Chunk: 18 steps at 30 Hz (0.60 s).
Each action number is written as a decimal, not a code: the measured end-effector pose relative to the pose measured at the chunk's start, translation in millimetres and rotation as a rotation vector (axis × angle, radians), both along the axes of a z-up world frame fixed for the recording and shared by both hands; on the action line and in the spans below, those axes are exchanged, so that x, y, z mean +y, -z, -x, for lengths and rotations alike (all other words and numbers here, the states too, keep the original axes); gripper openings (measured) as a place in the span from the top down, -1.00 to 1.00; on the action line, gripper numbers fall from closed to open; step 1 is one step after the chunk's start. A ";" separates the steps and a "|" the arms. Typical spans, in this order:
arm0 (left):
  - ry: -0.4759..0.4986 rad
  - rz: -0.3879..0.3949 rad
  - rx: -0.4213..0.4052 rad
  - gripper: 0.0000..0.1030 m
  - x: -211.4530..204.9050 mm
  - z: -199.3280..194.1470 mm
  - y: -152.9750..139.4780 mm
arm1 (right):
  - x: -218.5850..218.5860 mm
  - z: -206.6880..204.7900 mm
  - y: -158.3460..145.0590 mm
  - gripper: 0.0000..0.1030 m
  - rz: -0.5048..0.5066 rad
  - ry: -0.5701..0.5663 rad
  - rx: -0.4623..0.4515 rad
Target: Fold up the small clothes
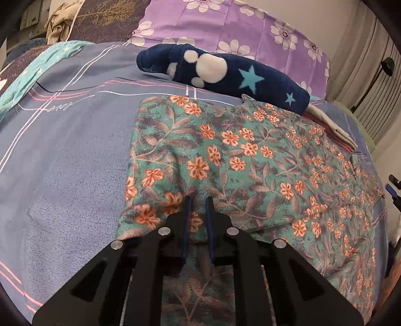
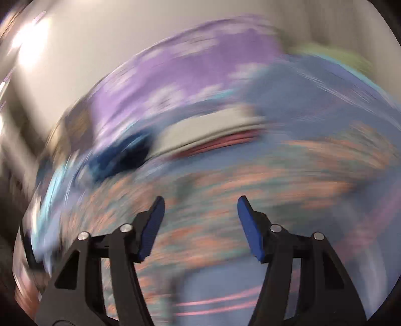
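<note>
A: Left gripper [image 1: 198, 200]?
B: Clenched on the near left edge of the floral cloth [image 1: 250, 160], which lies flat on the bed [image 1: 62, 150]; a fold of fabric sits between the pads.
A: Right gripper [image 2: 201, 200]?
B: Released, nothing between its jaws, view badly smeared.
A: Tip for the fold?
B: Probably pinch the near right edge too, lift both evenly and keep the hem taut, clear of the navy plush [image 1: 225, 72] at the far side.

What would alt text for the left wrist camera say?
A black left gripper pinches the near edge of a teal floral garment spread on a blue bedsheet. Behind lie a navy star-patterned plush and a purple flowered pillow.
</note>
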<state>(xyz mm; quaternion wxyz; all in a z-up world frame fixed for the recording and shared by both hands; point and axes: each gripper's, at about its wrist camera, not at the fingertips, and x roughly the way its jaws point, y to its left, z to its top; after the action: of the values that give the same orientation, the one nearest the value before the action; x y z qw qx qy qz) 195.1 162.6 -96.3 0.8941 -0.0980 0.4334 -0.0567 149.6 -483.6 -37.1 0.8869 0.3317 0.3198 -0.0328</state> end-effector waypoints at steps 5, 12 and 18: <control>0.001 -0.060 -0.008 0.74 -12.6 0.8 -2.9 | -124.4 46.8 55.8 0.03 -0.341 0.333 0.036; 0.000 -0.077 -0.013 0.74 -14.9 2.3 -2.7 | -150.3 26.5 63.0 -0.02 -0.382 0.393 -0.035; -0.002 -0.085 -0.020 0.74 -16.5 2.9 -2.7 | -113.4 -5.4 32.2 0.88 -0.360 0.286 -0.070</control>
<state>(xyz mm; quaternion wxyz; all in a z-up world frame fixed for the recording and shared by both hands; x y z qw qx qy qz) 192.2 146.1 -93.6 0.9018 -0.0598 0.4263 -0.0381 154.9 -597.0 -69.4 0.8104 0.5273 0.2392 -0.0891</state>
